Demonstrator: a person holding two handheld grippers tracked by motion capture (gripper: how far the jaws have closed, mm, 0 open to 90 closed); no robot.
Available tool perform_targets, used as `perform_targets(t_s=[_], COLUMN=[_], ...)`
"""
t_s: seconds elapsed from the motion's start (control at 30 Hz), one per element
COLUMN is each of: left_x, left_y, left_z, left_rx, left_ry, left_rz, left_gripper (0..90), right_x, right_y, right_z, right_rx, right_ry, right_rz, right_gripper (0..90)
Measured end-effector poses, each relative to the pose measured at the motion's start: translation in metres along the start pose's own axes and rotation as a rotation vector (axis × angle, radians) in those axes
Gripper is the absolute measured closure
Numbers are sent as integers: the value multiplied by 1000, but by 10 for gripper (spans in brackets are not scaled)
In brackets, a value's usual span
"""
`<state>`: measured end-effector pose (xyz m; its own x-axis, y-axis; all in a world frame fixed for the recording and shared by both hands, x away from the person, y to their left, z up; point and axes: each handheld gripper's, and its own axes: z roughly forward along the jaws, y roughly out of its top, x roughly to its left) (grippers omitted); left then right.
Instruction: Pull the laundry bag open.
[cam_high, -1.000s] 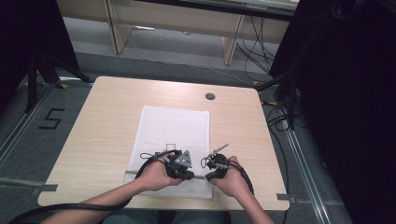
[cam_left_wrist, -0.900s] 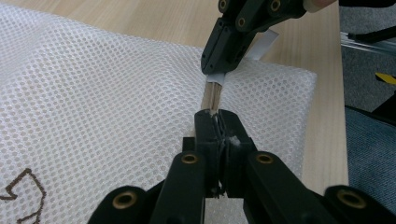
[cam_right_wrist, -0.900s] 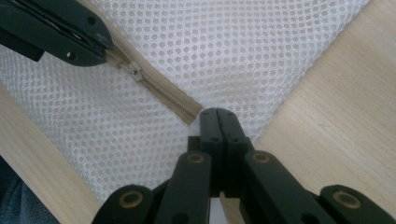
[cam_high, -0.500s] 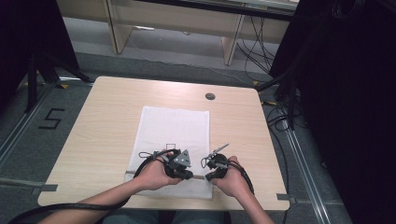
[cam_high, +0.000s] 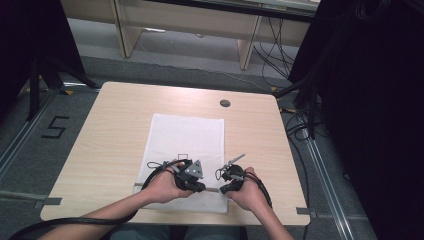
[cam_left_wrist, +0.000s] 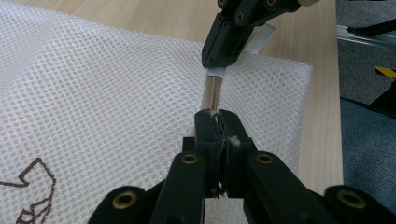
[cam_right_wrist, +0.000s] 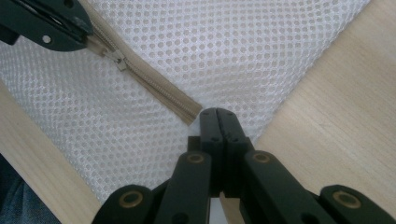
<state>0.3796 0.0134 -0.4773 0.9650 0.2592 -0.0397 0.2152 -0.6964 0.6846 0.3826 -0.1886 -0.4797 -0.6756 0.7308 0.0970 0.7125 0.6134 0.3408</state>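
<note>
Evidently, the white mesh bag (cam_high: 186, 155) lay flat at the tabletop's (cam_high: 110, 130) near edge, with the left gripper (cam_left_wrist: 218, 122) pinching the zipper (cam_right_wrist: 154, 86) slider end and the right gripper (cam_right_wrist: 218, 116) clamping the tape end, tensioning it for sliding.

White mesh bag (cam_high: 185, 150), beige zipper (cam_right_wrist: 154, 81)

**Wooden table bearing one mesh bag**

A pale, rectangular wooden table (cam_high: 115, 130) is standing on a grey floor, with a small round dark grommet (cam_high: 225, 103) sitting near its far edge. A white, rectangular mesh bag with a beige zipper (cam_high: 187, 145) is lying flat on it, reaching from the middle toward the near edge.
</note>
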Motion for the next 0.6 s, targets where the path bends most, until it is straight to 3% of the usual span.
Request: perform_targets(t_s=[0.6], left_x=[2], left_y=[-5], left_z=[-7], left_rx=[8], left_ry=[1], left_rz=[-19], left_gripper=[874], right_x=[0], right_y=[0], right_z=[0], right_rx=[0], right_ry=[-1], right_rz=[0], right_gripper=[900])
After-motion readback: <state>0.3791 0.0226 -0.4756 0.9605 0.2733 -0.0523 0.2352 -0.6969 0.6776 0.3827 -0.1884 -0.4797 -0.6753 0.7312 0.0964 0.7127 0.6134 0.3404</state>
